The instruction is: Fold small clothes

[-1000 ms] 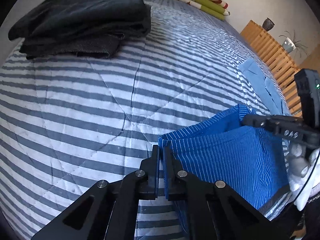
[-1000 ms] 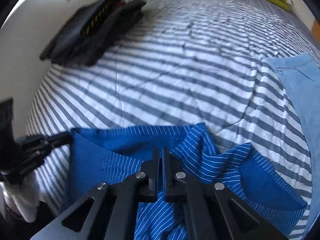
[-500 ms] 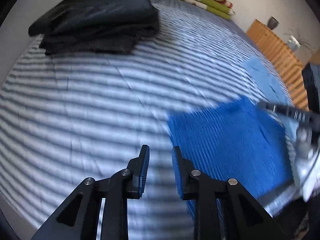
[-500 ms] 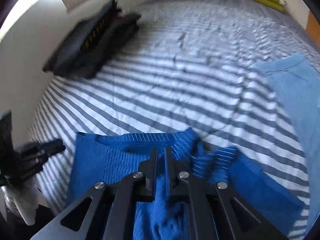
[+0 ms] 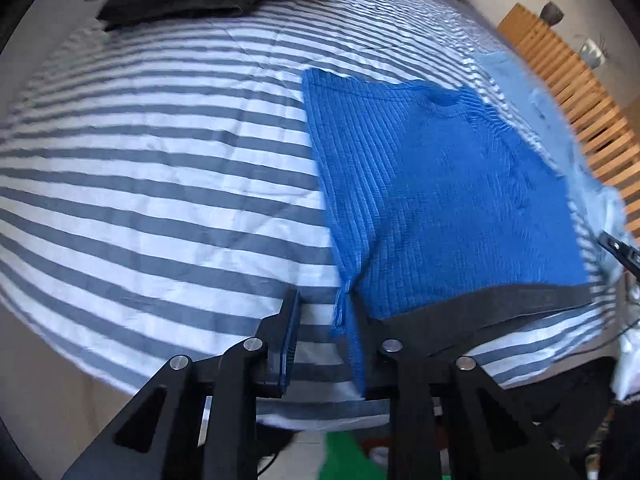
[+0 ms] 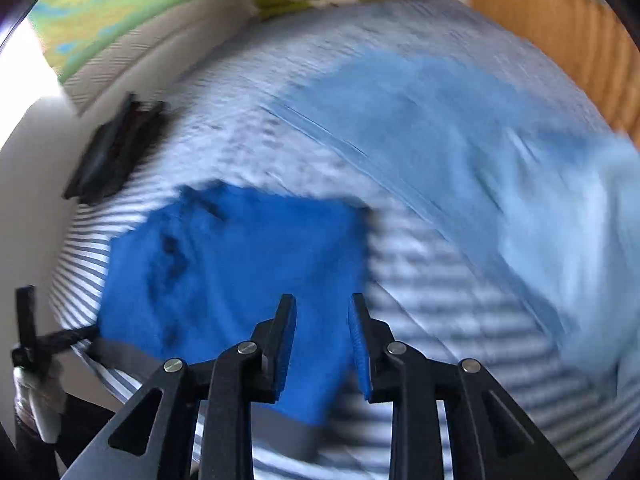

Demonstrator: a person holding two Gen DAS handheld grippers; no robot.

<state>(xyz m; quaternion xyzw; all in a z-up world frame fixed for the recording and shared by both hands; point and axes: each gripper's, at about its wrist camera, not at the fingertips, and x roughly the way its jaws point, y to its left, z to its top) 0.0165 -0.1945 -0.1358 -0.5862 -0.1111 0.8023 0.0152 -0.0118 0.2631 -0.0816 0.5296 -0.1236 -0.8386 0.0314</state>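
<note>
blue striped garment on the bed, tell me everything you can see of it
The blue striped garment is bright blue cloth with fine pale pinstripes and a dark grey band along its near edge. It lies folded into a rough rectangle, mostly flat with slight wrinkles, on the striped bedcover. One near corner hangs between the fingers of the open left gripper. The right gripper is open above it. A light blue garment lies beside it.

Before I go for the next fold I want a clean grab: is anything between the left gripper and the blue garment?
Nothing visible. The left gripper is open at the near corner of the blue garment, which lies flat on the striped bedcover. A fold of the garment's edge already hangs between the jaws.
</note>
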